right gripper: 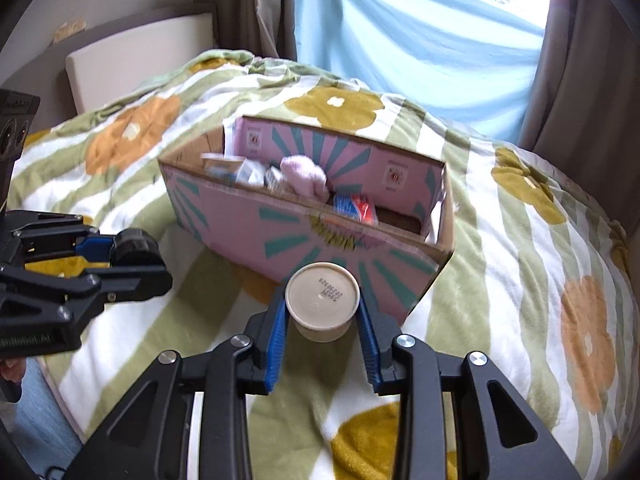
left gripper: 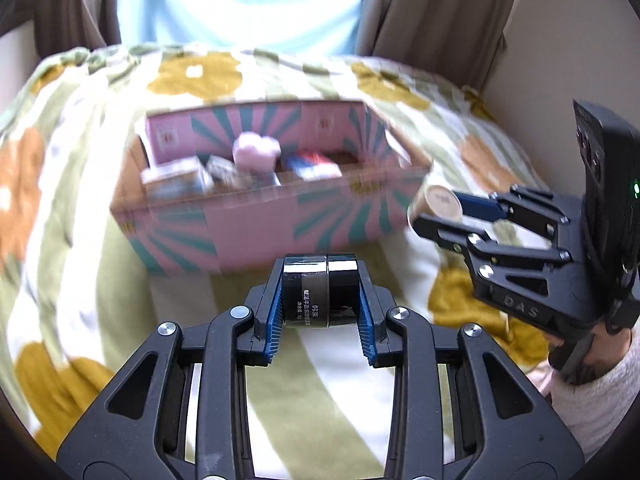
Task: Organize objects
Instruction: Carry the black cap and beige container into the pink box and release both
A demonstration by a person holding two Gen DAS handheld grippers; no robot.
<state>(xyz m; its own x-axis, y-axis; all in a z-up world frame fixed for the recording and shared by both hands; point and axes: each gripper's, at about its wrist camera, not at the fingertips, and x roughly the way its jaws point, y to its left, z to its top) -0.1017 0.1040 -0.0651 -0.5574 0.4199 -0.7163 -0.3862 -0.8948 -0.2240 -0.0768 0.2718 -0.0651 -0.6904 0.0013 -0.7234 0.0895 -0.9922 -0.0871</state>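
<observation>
My left gripper (left gripper: 320, 292) is shut on a black jar (left gripper: 319, 292) with a shiny lid and white lettering, held above the blanket just in front of the box. That jar also shows as a dark jar (right gripper: 134, 249) in the left gripper (right gripper: 120, 256) at the left of the right wrist view. My right gripper (right gripper: 322, 308) is shut on a beige round tub (right gripper: 322, 300), its printed bottom facing the camera. The same tub (left gripper: 438, 202) sits in the right gripper (left gripper: 444, 210) at the right of the left wrist view. A pink cardboard box (right gripper: 304, 240) with teal rays lies open ahead.
The box (left gripper: 256, 216) holds small packages, a pink fluffy item (right gripper: 302, 178) and a red-and-blue packet (right gripper: 356, 206). It rests on a floral blanket (right gripper: 500, 240) over a bed. Brown curtains (right gripper: 580, 72) and a pale blue sheer hang behind. A hand and sleeve (left gripper: 600, 380) hold the right gripper.
</observation>
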